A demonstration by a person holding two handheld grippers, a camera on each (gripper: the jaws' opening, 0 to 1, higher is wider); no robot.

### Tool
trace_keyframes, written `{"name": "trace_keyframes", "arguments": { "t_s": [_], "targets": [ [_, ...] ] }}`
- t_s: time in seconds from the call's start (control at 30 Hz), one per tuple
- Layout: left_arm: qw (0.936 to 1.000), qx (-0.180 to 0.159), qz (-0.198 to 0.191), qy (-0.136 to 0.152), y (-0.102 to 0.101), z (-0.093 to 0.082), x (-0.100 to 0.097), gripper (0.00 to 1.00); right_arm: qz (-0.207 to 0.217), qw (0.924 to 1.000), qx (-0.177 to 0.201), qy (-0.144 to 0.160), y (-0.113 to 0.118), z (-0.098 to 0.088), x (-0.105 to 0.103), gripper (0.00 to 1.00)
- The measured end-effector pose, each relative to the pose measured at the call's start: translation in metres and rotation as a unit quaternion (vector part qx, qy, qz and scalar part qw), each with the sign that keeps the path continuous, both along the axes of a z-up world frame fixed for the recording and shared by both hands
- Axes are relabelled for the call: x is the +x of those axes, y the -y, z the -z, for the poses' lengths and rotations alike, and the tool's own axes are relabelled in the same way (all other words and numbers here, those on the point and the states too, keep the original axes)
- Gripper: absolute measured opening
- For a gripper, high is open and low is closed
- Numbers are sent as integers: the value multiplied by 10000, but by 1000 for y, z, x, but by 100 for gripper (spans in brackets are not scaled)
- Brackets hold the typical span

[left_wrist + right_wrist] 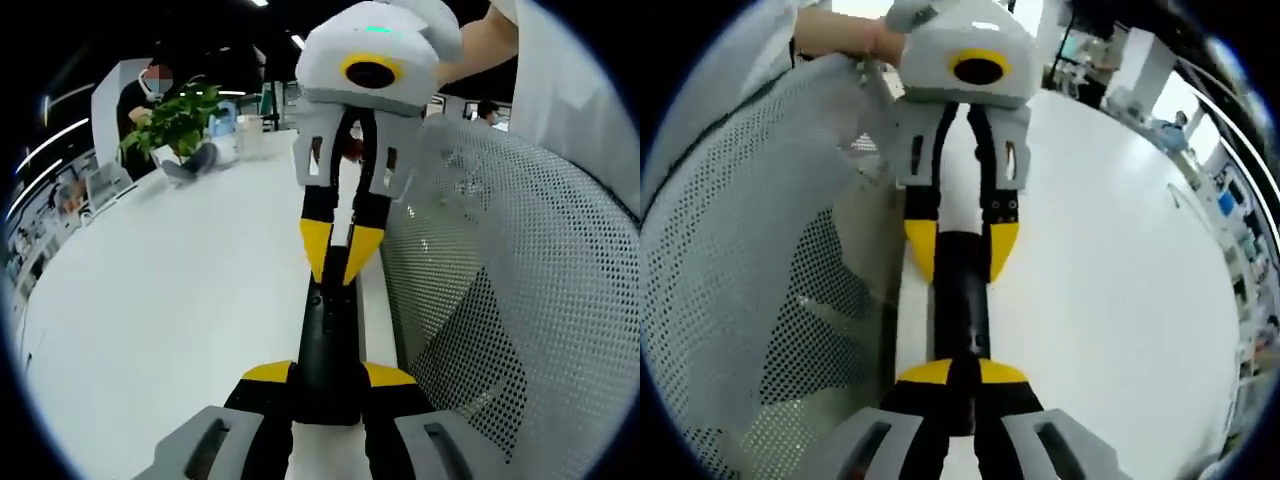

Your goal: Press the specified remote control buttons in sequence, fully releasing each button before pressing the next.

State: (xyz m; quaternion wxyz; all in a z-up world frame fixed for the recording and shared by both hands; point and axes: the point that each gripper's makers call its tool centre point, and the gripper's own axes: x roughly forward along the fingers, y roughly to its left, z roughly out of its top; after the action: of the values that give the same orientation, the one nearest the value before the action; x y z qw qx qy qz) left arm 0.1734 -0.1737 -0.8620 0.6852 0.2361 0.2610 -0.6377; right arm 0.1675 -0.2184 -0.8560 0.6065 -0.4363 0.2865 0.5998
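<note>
1. Looking along the left gripper (pixel 328 388) in the left gripper view: its yellow-tipped jaws are closed on the near end of the black remote control (pixel 328 340), which it holds at the edge of the white table (pixel 170 300). The remote's long axis runs straight out from the jaws toward the right gripper (pixel 340 272), which faces back along the same line. That gripper's tips are drawn narrow and meet the remote's far end; whether they touch a button or hover just above cannot be told (the buttons are too dark to make out).

2. Looking along the right gripper (pixel 955 378) in the right gripper view: the same remote control (pixel 962 300) lies lengthwise between the two tools, with the left gripper (pixel 962 250) clamping the far end. The near jaws stand nearly together over the remote's near end, gripping nothing that can be confirmed.

3. Judgement: the right gripper is the pressing tool, already on the remote's axis, so the next press calls for a short dip and full lift.

4. Differences between views: the left gripper view shows a potted plant (pixel 178 122) far across the table; the right gripper view shows a hand (pixel 845 38) behind the left gripper. A mesh chair back (pixel 520 300) stands just beside the table edge.
</note>
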Motion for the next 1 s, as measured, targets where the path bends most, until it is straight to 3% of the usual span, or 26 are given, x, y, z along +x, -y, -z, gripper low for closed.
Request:
{"name": "trace_keyframes", "arguments": {
  "t_s": [0.1, 0.33, 0.4, 0.47, 0.5, 0.53, 0.57, 0.63, 0.77, 1.0],
  "targets": [
    [10000, 1, -8, -1, 0, 0, 0, 25, 20, 10000, 37, 25, 1, 0, -1, 1],
    [10000, 2, -10, 2, 0, 0, 1, 25, 146, 9981, -62, -599, -2, 0, 4, 1],
    [10000, 1, -13, 1, 0, 0, 1, 25, 328, 9958, -175, -838, -3, 1, 4, 1],
    [10000, 2, -19, 0, 0, 0, 1, 25, 852, 9896, -320, -1117, -4, 2, 7, 0],
    [10000, -3, -14, -1, 0, 0, 1, 25, 987, 9879, -431, -1118, -4, 2, 9, 0],
    [10000, -4, -11, 2, 0, 0, 1, 25, 771, 9914, -364, -997, -13, 3, 12, 0],
    [10000, -8, -13, -8, -1, 0, 1, 25, 518, 9910, -762, -971, -8, 0, 8, 0],
    [10000, -7, -10, -3, -1, -1, 0, 25, 214, 9916, -915, -889, -9, -1, 8, 0],
    [10000, 1, -17, -1, -1, 0, 0, 25, 514, 9886, -782, -1178, -5, 0, 9, 0],
    [10000, 1, -19, 2, -2, -1, -1, 25, 617, 9919, -442, -1018, -3, 0, 7, 0]
  ]
}}
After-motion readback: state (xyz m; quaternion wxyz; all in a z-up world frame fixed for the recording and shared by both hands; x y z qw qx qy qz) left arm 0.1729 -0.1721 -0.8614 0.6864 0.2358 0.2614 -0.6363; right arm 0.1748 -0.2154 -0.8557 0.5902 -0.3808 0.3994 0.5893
